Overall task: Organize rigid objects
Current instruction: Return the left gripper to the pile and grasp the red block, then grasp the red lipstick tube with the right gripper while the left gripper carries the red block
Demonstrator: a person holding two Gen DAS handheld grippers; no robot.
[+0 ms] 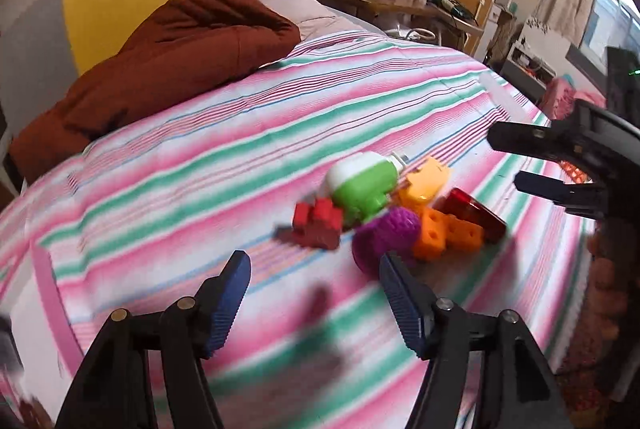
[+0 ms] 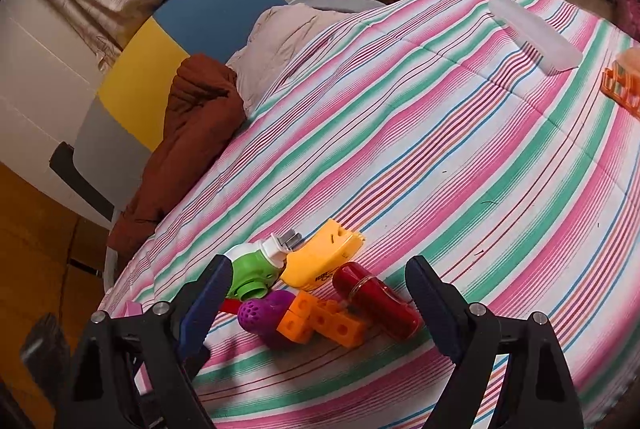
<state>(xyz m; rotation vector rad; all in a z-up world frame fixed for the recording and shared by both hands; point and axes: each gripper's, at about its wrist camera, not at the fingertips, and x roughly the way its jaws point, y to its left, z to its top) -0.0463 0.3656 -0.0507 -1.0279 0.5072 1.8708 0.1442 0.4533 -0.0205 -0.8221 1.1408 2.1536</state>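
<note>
I have both tongs spread apart and holding nothing: the left tongs (image 1: 314,271) sit at the bottom of the left wrist view with ribbed blue pads, and the right tongs (image 2: 320,277) frame the pile from the bottom of the right wrist view. The pile lies on the bed (image 2: 440,149), a quilted spread striped in pink, green and white, just below centre in both views. It is all hard plastic: a glossy green and white plug-in device (image 1: 362,185) with metal prongs, a smooth yellow piece (image 1: 424,181) touching it, a shiny dark red capsule-shaped case (image 2: 376,299), an orange perforated block (image 2: 320,321) with round holes, a bumpy purple piece (image 2: 266,313) against the orange one, and a matte red studded block (image 1: 318,223) at the pile's left edge. The left wrist view shows that red block whole, while the right wrist view shows only a sliver behind my left-hand finger; the left view also catches the right tongs (image 1: 520,161) entering at the right edge, beside the pile. Only the right view shows a frosted translucent long case (image 2: 534,37) at upper right and an orange basket (image 2: 622,85) at the right edge, both well apart from the pile. A rumpled brown quilt (image 1: 168,57) lies at upper left, with open striped cover between it and the pile.
</note>
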